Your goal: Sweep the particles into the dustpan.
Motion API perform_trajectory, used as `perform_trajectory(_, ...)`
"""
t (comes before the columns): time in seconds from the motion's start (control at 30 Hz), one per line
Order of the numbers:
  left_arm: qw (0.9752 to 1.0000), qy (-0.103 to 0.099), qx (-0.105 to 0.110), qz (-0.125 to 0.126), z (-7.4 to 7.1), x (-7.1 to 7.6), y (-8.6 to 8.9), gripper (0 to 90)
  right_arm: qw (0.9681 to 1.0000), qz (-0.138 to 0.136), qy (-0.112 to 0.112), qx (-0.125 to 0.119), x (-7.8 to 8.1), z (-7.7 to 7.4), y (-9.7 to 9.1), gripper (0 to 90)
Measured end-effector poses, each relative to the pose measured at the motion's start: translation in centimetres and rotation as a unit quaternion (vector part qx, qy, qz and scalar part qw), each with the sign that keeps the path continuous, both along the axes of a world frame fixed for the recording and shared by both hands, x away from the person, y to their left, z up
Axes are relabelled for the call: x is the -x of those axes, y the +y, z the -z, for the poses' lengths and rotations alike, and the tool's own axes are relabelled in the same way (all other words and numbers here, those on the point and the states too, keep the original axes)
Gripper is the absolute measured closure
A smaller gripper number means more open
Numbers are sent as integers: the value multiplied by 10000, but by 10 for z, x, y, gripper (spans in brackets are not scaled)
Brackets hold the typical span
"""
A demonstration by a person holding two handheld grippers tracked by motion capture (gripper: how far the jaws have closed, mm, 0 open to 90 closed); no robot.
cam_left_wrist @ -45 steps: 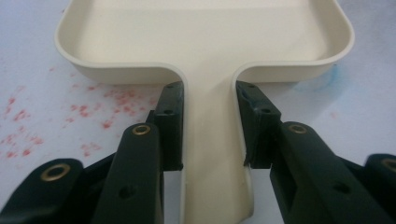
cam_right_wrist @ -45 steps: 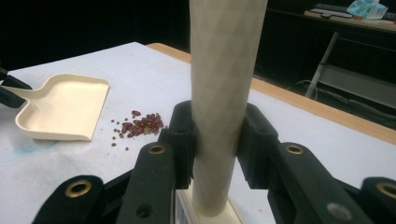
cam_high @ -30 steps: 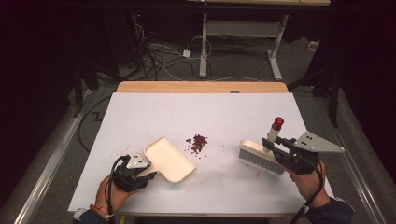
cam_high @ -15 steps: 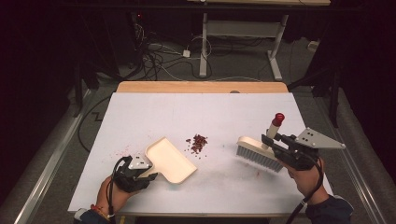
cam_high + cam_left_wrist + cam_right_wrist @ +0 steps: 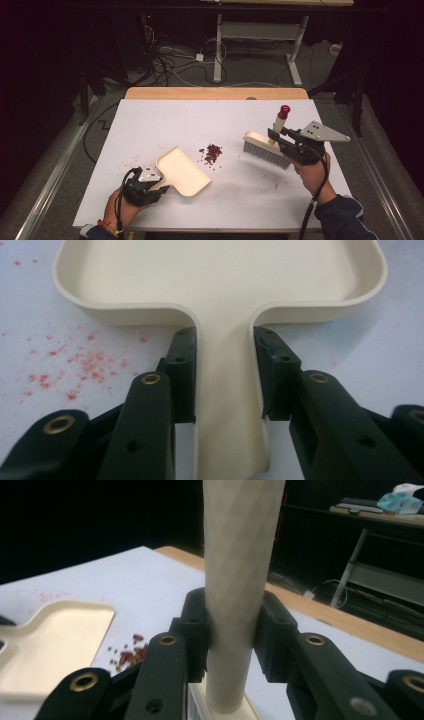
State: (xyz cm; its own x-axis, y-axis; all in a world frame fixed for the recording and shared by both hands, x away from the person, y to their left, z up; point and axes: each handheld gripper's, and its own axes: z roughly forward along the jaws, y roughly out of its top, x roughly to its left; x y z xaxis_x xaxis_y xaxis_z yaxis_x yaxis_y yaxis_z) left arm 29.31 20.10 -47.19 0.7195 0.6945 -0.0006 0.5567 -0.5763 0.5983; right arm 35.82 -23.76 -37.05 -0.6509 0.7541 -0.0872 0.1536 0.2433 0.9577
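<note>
In the left gripper view the cream dustpan (image 5: 220,285) runs off the top edge, so its far lip cannot be seen, and its handle passes out at the bottom between the jaws of the left tool (image 5: 223,375). In the right gripper view the brush handle (image 5: 240,580) is cut off at the top, hiding its red cap, and the bristles lie below the frame. There the dustpan (image 5: 55,640) is blurred and cut off at the left. In the high view the red crumbs (image 5: 212,152) are too small to tell what they are. The right tool (image 5: 278,139) hides the handle's lower part there, and both forearms leave at the near edge.
</note>
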Motion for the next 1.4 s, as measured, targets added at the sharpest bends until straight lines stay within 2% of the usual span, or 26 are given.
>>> perform_trajectory(0.03, 10000, -8, 0, -11, 0, 0, -1, 631, 10000, 0, 0, 0, 0, 0, 0, 700)
perform_trajectory(0.13, 10000, 2, -7, 21, 0, -2, -2, 632, 9999, 52, -75, 96, -13, 1, 12, 700)
perform_trajectory(0.27, 10000, 12, -10, 43, 0, -4, -4, 632, 9999, 0, 4, 160, -32, 2, 31, 701)
perform_trajectory(0.37, 10000, 28, -7, 42, -1, -4, -4, 631, 9999, 50, 32, 117, -51, 2, 51, 701)
perform_trajectory(0.47, 10000, 45, -17, 44, -1, -4, -4, 631, 9999, 84, 20, 65, -60, 3, 61, 701)
perform_trajectory(0.5, 10000, 38, -15, 44, -1, -4, -4, 631, 9999, 111, 55, 13, -63, 4, 66, 701)
perform_trajectory(0.67, 10000, 50, 17, 47, 0, -5, -4, 632, 9996, 260, 134, 65, -82, 17, 91, 701)
perform_trajectory(0.73, 9999, 72, 12, 84, 1, -7, -4, 631, 9992, 265, 151, 250, -87, 26, 104, 701)
perform_trajectory(0.77, 9999, 74, 24, 80, 1, -8, -4, 631, 9992, 265, 151, 250, -87, 26, 104, 701)
perform_trajectory(0.83, 9999, 80, 22, 94, 1, -9, -4, 632, 9987, 289, 136, 403, -88, 30, 112, 701)
perform_trajectory(0.97, 9999, 93, -8, 120, 2, -12, -5, 631, 9989, 145, 153, 409, -86, 35, 121, 702)
perform_trajectory(1.07, 9999, 89, -35, 117, 2, -11, -6, 631, 9989, 22, 146, 452, -80, 37, 127, 701)
perform_trajectory(1.23, 9999, 114, -18, 104, 3, -12, -6, 631, 9992, -188, 37, 360, -66, 44, 131, 695)
perform_trajectory(1.4, 9998, 163, -52, 120, 3, -15, -7, 631, 9983, -380, 84, 430, -56, 45, 135, 685)
